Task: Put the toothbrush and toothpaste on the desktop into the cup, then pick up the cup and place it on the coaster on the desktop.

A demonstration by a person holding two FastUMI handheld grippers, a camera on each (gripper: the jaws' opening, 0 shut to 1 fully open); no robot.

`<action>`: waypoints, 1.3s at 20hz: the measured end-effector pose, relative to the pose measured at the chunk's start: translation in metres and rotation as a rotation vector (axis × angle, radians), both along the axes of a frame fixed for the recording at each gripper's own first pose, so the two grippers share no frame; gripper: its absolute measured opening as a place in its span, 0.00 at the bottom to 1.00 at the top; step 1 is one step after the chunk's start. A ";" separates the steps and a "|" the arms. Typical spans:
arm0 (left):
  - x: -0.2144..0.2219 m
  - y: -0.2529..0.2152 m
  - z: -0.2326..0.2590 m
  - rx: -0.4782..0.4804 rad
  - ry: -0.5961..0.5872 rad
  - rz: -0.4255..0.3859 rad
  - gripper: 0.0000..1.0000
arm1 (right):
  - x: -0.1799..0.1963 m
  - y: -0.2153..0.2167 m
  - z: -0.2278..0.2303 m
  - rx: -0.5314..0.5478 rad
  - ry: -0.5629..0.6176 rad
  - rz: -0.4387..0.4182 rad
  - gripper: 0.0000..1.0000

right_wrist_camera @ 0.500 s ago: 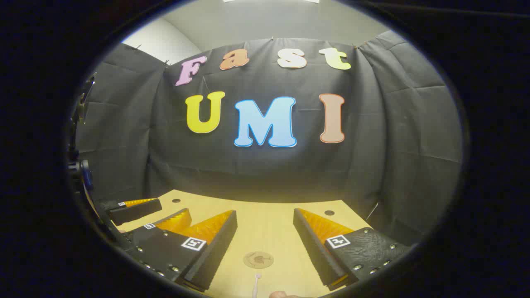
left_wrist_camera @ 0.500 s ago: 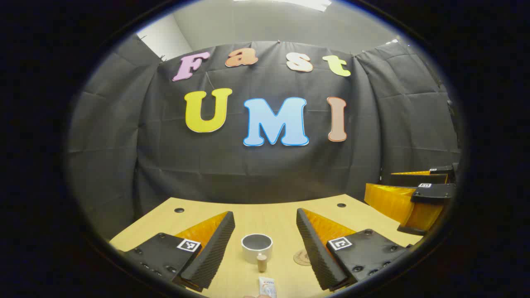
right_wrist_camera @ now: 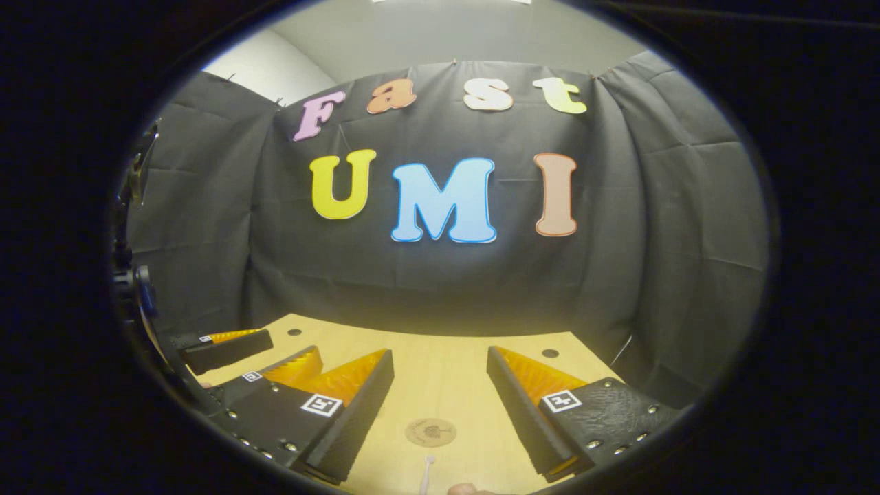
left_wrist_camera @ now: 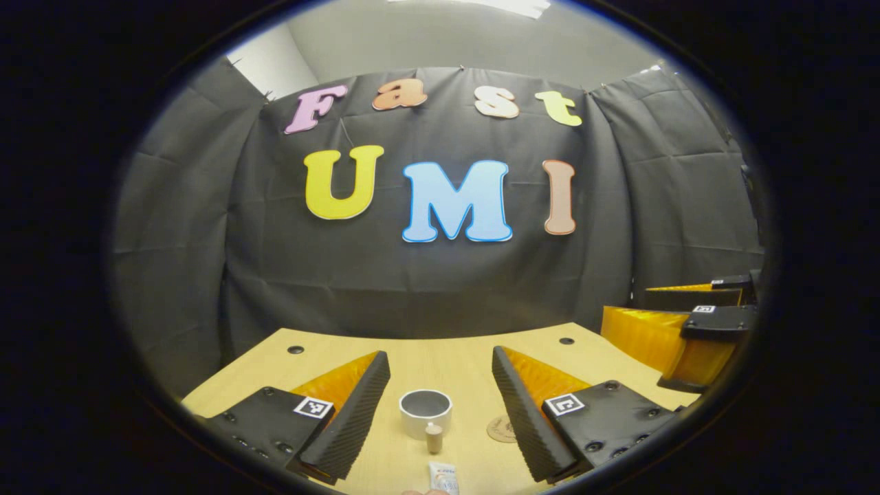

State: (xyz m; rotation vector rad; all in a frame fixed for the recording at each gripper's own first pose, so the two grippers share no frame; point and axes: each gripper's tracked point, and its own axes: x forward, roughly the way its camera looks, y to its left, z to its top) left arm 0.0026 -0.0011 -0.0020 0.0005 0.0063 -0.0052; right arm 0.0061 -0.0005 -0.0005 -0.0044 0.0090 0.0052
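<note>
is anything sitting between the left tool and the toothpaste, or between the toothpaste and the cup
Nothing visible does. The left tool hangs open above the toothpaste, whose cap points at the cup just beyond it, with only bare desktop around them.

You are facing a light wooden desktop (left_wrist_camera: 454, 357) with two small dark holes near its far edge. On it stands an open white cup (left_wrist_camera: 425, 411). Just in front of the cup lies a toothpaste (left_wrist_camera: 440, 467) tube, cap toward the cup. To the cup's right lies a round coaster (right_wrist_camera: 430, 432). A thin pale stick, probably the toothbrush (right_wrist_camera: 426, 474), lies just before the coaster.
</note>
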 end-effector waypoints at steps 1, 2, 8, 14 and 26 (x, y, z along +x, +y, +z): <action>0.000 0.000 0.000 0.001 0.000 -0.003 0.95 | 0.000 -0.001 -0.001 0.002 -0.002 -0.002 0.90; 0.000 -0.001 0.000 0.001 0.001 -0.007 0.95 | 0.000 -0.002 0.000 0.005 -0.001 -0.002 0.90; -0.001 -0.004 -0.005 0.002 0.020 -0.017 0.96 | 0.001 -0.003 -0.005 0.007 0.014 -0.003 0.90; -0.011 -0.010 -0.027 -0.017 0.128 -0.046 0.95 | 0.005 -0.008 -0.028 0.029 0.098 -0.018 0.90; -0.038 -0.012 -0.077 -0.027 0.405 -0.041 0.95 | 0.010 0.003 -0.121 0.058 0.465 0.022 0.91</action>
